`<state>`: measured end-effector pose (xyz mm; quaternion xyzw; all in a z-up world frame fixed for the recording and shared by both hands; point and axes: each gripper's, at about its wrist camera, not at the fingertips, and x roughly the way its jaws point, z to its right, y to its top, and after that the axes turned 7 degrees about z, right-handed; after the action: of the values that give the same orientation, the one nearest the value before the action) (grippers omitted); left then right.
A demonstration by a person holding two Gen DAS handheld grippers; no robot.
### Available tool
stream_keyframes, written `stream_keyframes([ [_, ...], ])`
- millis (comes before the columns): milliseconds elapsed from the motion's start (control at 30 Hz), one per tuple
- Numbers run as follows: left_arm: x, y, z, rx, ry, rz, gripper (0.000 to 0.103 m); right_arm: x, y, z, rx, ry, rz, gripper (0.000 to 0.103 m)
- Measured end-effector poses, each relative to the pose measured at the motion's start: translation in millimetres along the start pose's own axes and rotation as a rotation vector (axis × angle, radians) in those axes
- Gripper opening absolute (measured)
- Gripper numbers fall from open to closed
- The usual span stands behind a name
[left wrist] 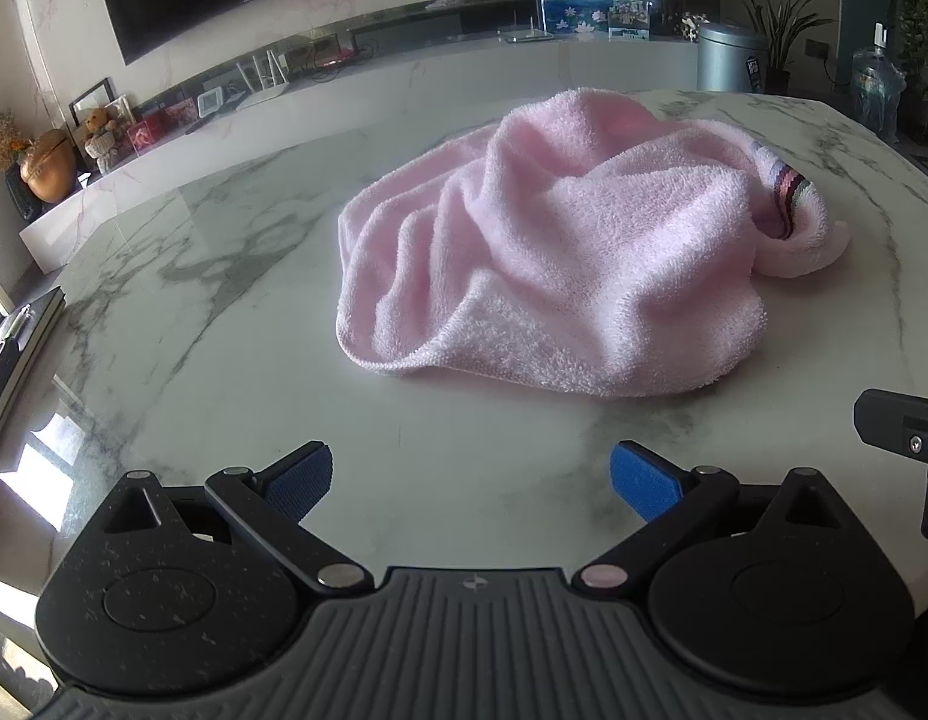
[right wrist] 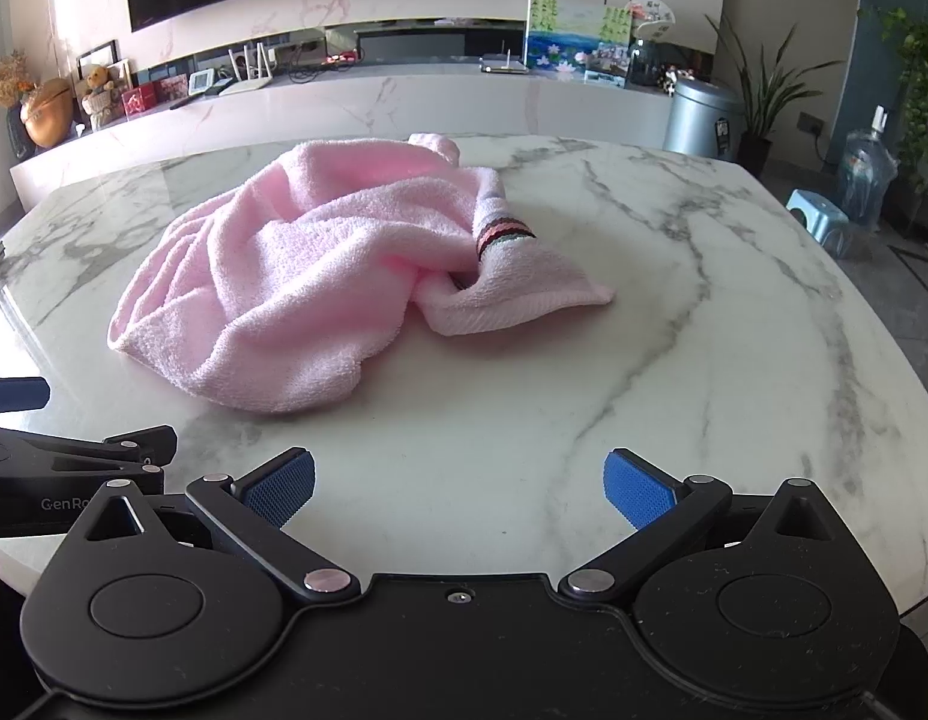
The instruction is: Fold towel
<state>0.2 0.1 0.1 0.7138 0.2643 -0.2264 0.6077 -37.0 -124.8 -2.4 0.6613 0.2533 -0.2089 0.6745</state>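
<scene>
The pink towel [left wrist: 554,252] is lying crumpled near the middle of the marble table [left wrist: 224,276], its striped end [right wrist: 503,237] trailing right. The left gripper [left wrist: 470,480] and right gripper [right wrist: 458,483] are hovering at the near edge, jaws spread wide, grasping nothing. Before folding, each gripper should be seeking a corner; the far corners are probably buried in the folds, so start with the near hem.
</scene>
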Motion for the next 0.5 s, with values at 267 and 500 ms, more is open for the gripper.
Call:
stream_keyframes([
  [267, 1.0, 1.2, -1.4, -0.004, 0.001, -0.001, 0.100, 0.3, -2.4, 1.1, 0.005, 0.004, -0.003, 0.103],
  [500, 1.0, 0.7, -2.1, -0.005, 0.004, 0.000, 0.100, 2.9, -1.3, 0.6, 0.001, 0.008, -0.014, 0.103],
])
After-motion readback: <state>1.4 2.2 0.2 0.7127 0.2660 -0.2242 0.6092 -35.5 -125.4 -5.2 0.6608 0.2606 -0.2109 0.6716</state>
